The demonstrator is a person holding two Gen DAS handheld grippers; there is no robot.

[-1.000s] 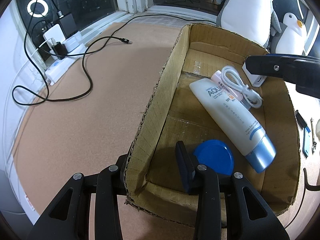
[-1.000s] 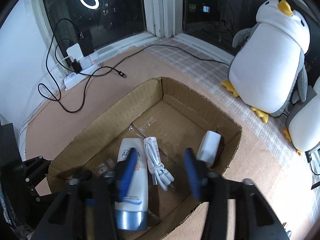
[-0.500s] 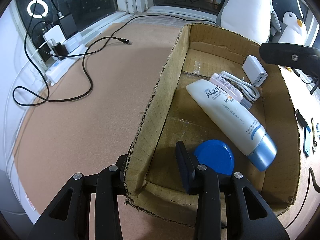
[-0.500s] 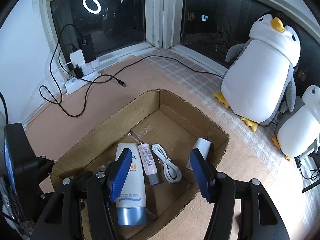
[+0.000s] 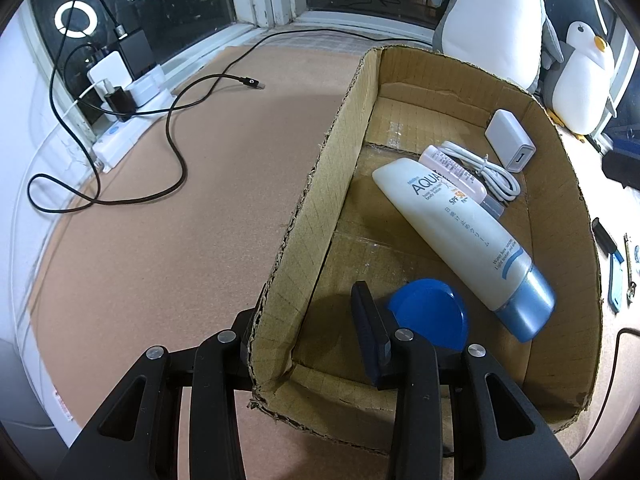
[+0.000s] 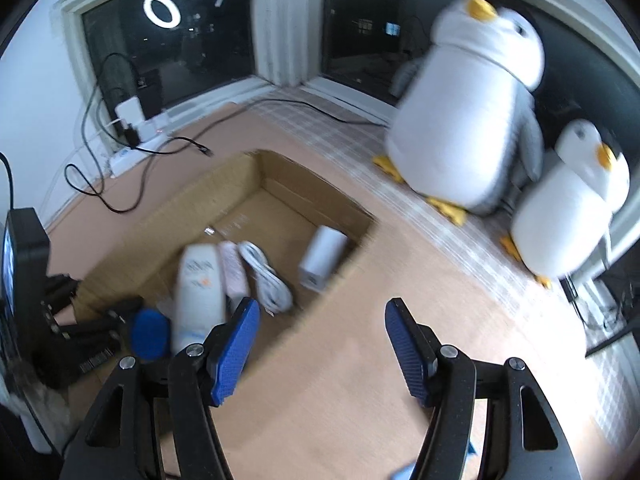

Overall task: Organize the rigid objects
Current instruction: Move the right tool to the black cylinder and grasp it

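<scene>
An open cardboard box (image 5: 328, 152) lies on the cork floor. It holds a white sunscreen tube (image 5: 460, 228) with a blue cap, a small pink tube (image 5: 452, 168), a coiled white cable (image 5: 488, 168), a white charger (image 5: 510, 146) and a round blue lid (image 5: 428, 312). My left gripper (image 5: 304, 308) is shut on the box's near left wall, one finger inside and one outside. In the blurred right wrist view the box (image 6: 224, 184) sits to the left. My right gripper (image 6: 320, 308) hovers over bare floor beside it, its jaws opening with nothing between them.
Two plush penguins (image 6: 468, 100) (image 6: 568, 200) stand by the window, right of the box. A power strip with plugged chargers (image 5: 128, 96) and a loose black cable (image 5: 172, 128) lie at the far left. Small tools (image 5: 612, 256) lie right of the box.
My right gripper has pulled back from above the box, over its right wall to the floor beside it, and its jaws have widened. The left gripper and the box have stayed put.
</scene>
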